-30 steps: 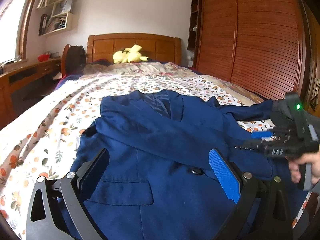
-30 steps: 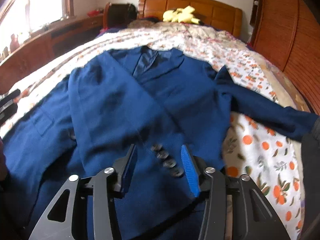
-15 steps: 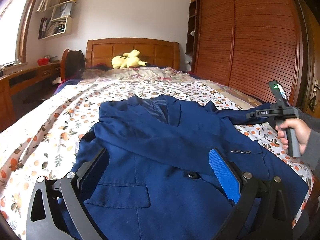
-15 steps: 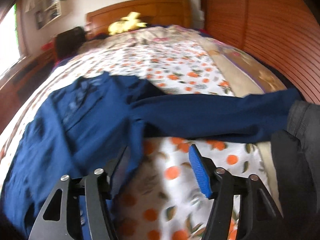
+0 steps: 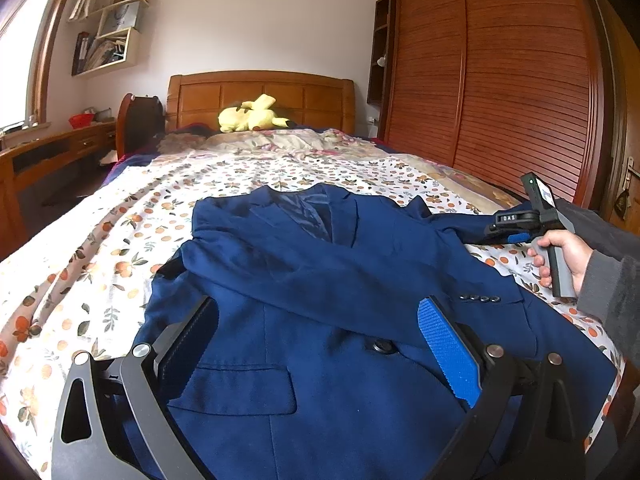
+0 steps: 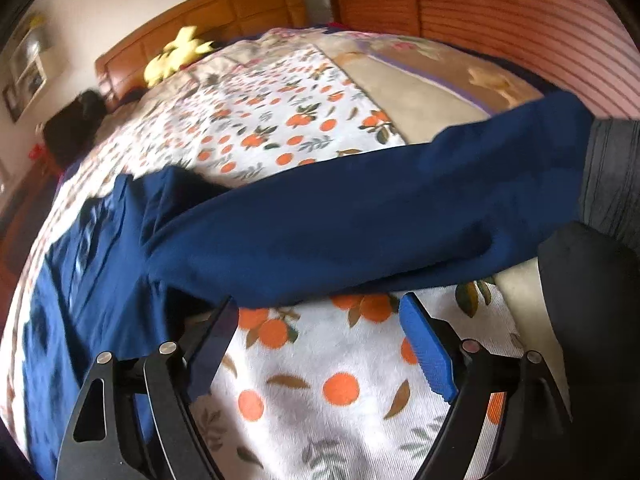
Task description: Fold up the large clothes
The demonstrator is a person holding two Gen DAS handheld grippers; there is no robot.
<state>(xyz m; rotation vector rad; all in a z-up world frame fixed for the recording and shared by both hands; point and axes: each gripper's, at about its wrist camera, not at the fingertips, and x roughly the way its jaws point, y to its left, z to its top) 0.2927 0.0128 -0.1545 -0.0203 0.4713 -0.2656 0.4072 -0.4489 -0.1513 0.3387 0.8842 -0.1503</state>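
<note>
A navy blue suit jacket (image 5: 320,320) lies face up on the bed. Its left sleeve (image 5: 340,280) is folded across the chest, cuff buttons at the right. My left gripper (image 5: 316,344) is open and empty, hovering over the lower front of the jacket. The right sleeve (image 6: 360,224) lies stretched out sideways over the bedspread. My right gripper (image 6: 320,340) is open and empty, just short of that sleeve's near edge. It also shows in the left wrist view (image 5: 516,232), held by a hand at the jacket's right shoulder side.
The bed has an orange-print bedspread (image 5: 120,240) and a wooden headboard (image 5: 260,96) with a yellow plush toy (image 5: 252,116). A slatted wooden wardrobe (image 5: 500,80) stands along the right. A desk (image 5: 40,160) stands on the left.
My right gripper left the folded sleeve's cuff on the chest and swung right to the stretched-out right sleeve. My left gripper rose slightly and stayed open.
</note>
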